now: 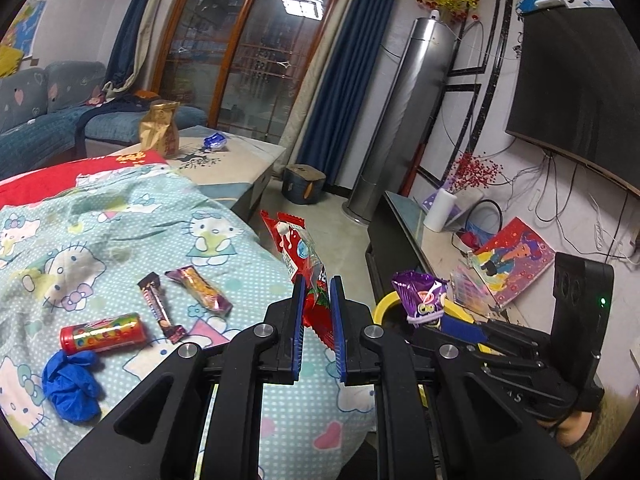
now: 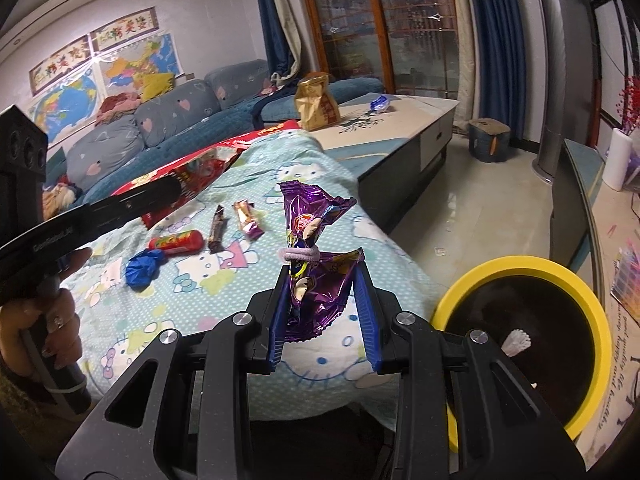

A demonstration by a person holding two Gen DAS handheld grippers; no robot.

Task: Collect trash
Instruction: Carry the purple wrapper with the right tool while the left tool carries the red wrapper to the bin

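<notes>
Yellow-rimmed bin (image 2: 592,292) — white scrap (image 2: 517,342) inside

Glossy foil purple wrapper (image 2: 316,256), matt printed cloth bedsheet (image 2: 224,280)

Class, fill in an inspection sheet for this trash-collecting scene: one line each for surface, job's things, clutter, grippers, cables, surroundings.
Surface: table under a cartoon-cat cloth, rumpled.
Job's things: red tube, dark bar wrapper, orange snack bar and blue glove lie on the cloth; yellow-rimmed bin beside the table, something white inside.
Clutter: gold bag and blue-white wrapper on the far table.
Grippers: left gripper shut on red wrapper; right gripper shut on purple wrapper.
Cables: loose wires below the TV.
Surroundings: sofa, blue curtains, glass door.
</notes>
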